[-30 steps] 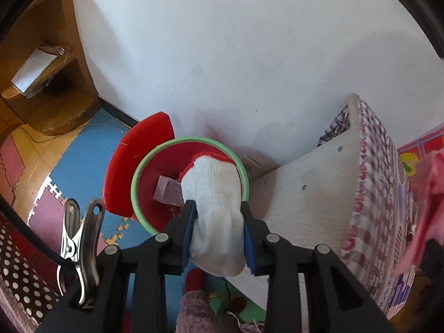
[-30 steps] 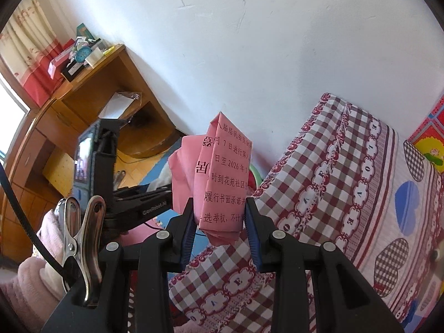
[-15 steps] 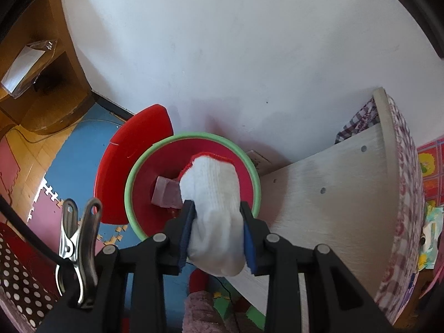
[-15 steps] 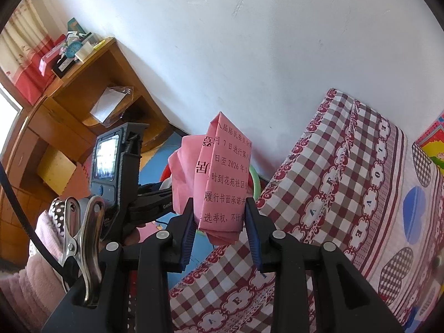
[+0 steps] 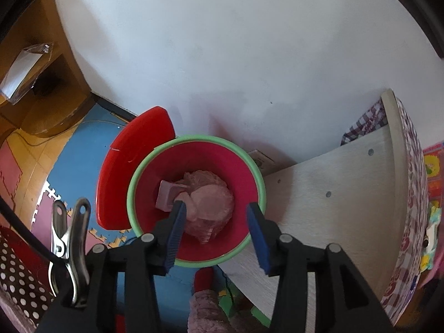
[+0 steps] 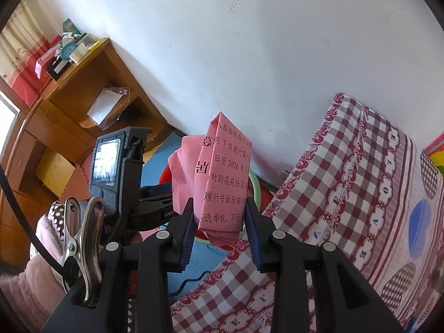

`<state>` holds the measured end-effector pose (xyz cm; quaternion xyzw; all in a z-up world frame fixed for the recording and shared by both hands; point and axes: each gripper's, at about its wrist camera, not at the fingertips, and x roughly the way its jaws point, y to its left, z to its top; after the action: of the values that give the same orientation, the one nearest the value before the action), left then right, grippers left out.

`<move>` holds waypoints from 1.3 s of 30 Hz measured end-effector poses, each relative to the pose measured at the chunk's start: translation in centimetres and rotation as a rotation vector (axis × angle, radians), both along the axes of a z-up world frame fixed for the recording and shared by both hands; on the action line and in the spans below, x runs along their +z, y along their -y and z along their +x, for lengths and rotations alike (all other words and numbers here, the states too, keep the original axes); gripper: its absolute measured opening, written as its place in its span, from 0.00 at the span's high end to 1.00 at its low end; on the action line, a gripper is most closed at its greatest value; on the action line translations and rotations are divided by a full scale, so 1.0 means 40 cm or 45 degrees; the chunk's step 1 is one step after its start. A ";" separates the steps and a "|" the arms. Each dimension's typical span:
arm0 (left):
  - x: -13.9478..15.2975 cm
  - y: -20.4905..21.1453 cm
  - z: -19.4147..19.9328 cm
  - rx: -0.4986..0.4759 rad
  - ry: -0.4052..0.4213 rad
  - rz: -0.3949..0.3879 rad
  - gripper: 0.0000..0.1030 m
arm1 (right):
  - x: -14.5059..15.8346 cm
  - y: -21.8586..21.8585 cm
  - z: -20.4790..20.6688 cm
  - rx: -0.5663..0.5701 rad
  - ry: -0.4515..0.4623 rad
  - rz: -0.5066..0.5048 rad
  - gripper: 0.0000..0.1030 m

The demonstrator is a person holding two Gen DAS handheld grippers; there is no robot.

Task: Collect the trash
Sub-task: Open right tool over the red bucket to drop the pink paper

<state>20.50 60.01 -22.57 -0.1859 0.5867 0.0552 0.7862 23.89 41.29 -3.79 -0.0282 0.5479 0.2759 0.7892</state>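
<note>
A red bin with a green rim (image 5: 194, 138) stands on the floor between the wall and the bed. Straight above it my left gripper (image 5: 216, 230) hovers, its jaws opening with nothing between the blue pads. A bunched white glove (image 5: 211, 205), tinted pink by the bin, lies inside next to a small pale box (image 5: 166, 197). My right gripper (image 6: 219, 230) is shut on a folded pink paper (image 6: 224, 177) printed with black characters, held above the bed's edge. Behind the paper a part of the bin's green rim (image 6: 256, 186) shows.
The bin's red lid (image 5: 130, 166) leans to its left. The bed's pale wooden side board (image 5: 333, 194) and its checked cover (image 6: 347, 194) lie to the right. A wooden desk with shelves (image 6: 69, 111) stands at the left wall. A pink sleeve (image 6: 27, 291) is at lower left.
My left gripper let go of the white glove, which dropped into the bin, and its jaws spread apart. The right gripper moved a little with the pink paper still in it.
</note>
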 end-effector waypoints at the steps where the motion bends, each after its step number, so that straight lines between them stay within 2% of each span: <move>1: 0.003 -0.004 -0.002 0.009 0.000 -0.002 0.54 | -0.004 -0.007 0.005 0.005 -0.002 -0.002 0.67; 16: 0.074 -0.098 -0.090 0.160 0.016 -0.007 0.54 | -0.089 -0.157 0.044 0.084 -0.066 -0.044 0.66; 22: 0.080 -0.122 -0.119 0.218 0.008 -0.004 0.54 | -0.123 -0.201 0.053 0.100 -0.077 -0.072 0.64; 29: 0.083 -0.133 -0.136 0.230 0.004 -0.007 0.54 | -0.160 -0.222 0.062 0.115 -0.096 -0.076 0.60; 37: 0.084 -0.139 -0.146 0.240 0.011 -0.011 0.54 | -0.172 -0.217 0.055 0.121 -0.057 -0.100 0.46; 39: 0.085 -0.139 -0.147 0.237 0.013 -0.011 0.54 | -0.171 -0.216 0.055 0.117 -0.051 -0.097 0.40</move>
<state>14.63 65.55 -19.18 -0.2433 0.5631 0.1244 0.7799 26.11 49.94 -10.65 -0.0778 0.5719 0.2911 0.7630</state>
